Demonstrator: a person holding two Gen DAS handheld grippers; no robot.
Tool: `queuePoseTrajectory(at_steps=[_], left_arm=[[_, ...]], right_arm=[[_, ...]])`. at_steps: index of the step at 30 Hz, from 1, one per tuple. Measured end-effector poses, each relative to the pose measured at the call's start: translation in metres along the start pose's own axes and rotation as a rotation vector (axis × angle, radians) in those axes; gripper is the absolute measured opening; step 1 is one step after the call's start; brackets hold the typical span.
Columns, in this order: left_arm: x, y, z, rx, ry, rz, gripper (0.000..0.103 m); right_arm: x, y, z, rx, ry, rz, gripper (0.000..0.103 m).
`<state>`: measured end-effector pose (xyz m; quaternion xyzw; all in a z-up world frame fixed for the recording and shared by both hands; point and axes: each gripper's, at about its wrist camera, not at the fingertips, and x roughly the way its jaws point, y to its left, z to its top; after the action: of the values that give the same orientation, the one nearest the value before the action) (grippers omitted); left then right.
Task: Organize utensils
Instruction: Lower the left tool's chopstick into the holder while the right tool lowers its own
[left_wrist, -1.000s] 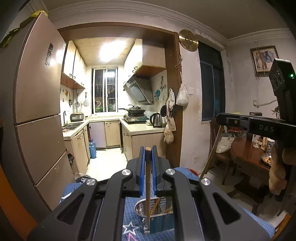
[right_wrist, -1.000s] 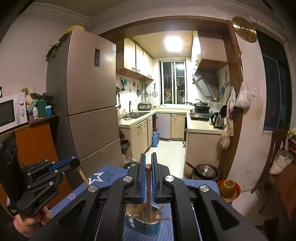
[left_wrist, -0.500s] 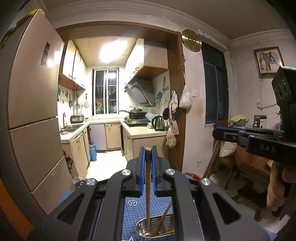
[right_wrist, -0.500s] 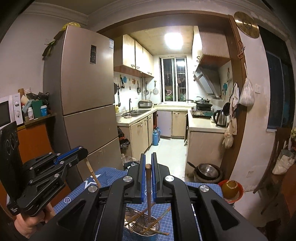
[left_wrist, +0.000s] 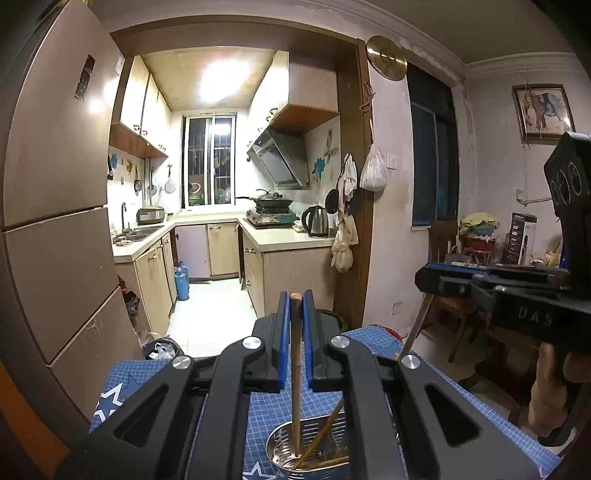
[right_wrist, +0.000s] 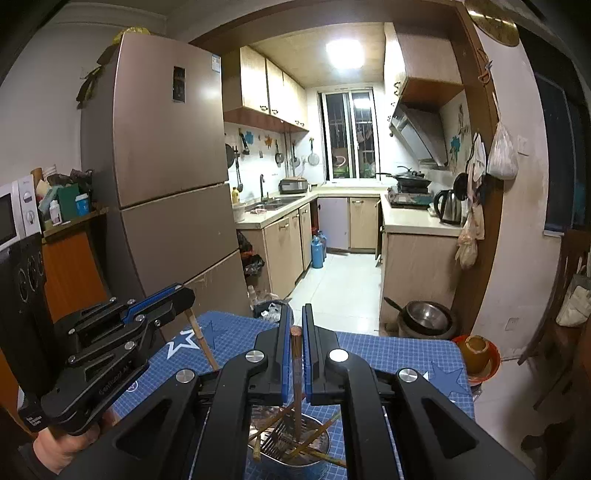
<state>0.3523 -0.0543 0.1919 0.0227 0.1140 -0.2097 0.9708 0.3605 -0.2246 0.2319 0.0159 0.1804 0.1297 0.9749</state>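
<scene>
Left wrist view: the left claw (left_wrist: 295, 334), clamped on a chopstick (left_wrist: 295, 369), has sunk until its tip stands inside the steel holder (left_wrist: 280, 448) on the desk (left_wrist: 125, 373). The right claw (right_wrist: 293, 347) grips another chopstick (right_wrist: 296, 384) likewise — both look ready for release.

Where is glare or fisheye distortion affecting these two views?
Left wrist view: the kitchen ceiling light blows out and the fridge bows inward along the left edge. Right wrist view: the ceiling light glares on the ceiling, corners are vignetted black, and the metal utensil holder below the right tool sits in shade.
</scene>
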Motion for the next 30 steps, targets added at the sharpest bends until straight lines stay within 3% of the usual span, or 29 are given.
queuePoseTrajectory(at_steps=[30], left_arm=[[0.015,-0.004,-0.013,0.0,0.036,0.01,0.006]], right_arm=[[0.021,-0.007,-0.021,-0.005,0.028,0.016,0.007]])
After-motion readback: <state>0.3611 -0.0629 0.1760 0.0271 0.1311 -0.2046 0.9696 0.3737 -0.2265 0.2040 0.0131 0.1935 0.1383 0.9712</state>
